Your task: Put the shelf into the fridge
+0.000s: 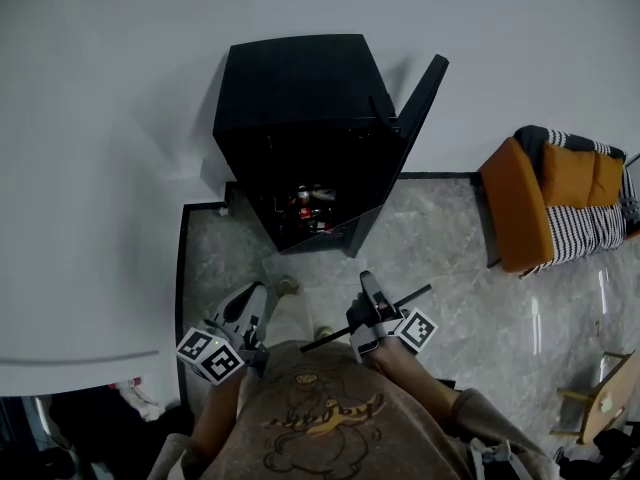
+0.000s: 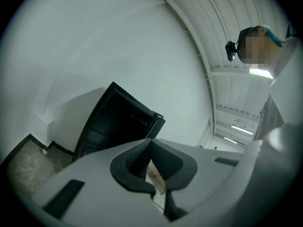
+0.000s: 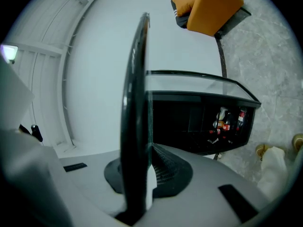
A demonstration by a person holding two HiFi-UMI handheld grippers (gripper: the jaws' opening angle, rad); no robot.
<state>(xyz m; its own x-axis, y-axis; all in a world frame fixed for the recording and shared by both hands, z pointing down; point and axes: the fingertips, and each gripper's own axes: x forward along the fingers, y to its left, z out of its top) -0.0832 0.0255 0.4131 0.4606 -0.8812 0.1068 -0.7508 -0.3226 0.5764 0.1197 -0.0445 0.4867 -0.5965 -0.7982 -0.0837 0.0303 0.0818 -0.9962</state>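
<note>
My right tool [image 1: 366, 293] is clamped on the thin dark-rimmed glass shelf [image 1: 365, 318], seen edge-on between its jaws in the right gripper view. The small black fridge [image 1: 300, 118] stands straight ahead on the floor, door swung open, bottles inside. The shelf's long axis runs crosswise to that opening and looks about level with it. My left tool [image 1: 250, 306] hangs beside, its jaws nearly together and holding nothing. The right is nearer.

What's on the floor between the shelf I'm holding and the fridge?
Mostly bare marble floor; only the person's foot lies between the shelf and fridge, seen in the head view.
</note>
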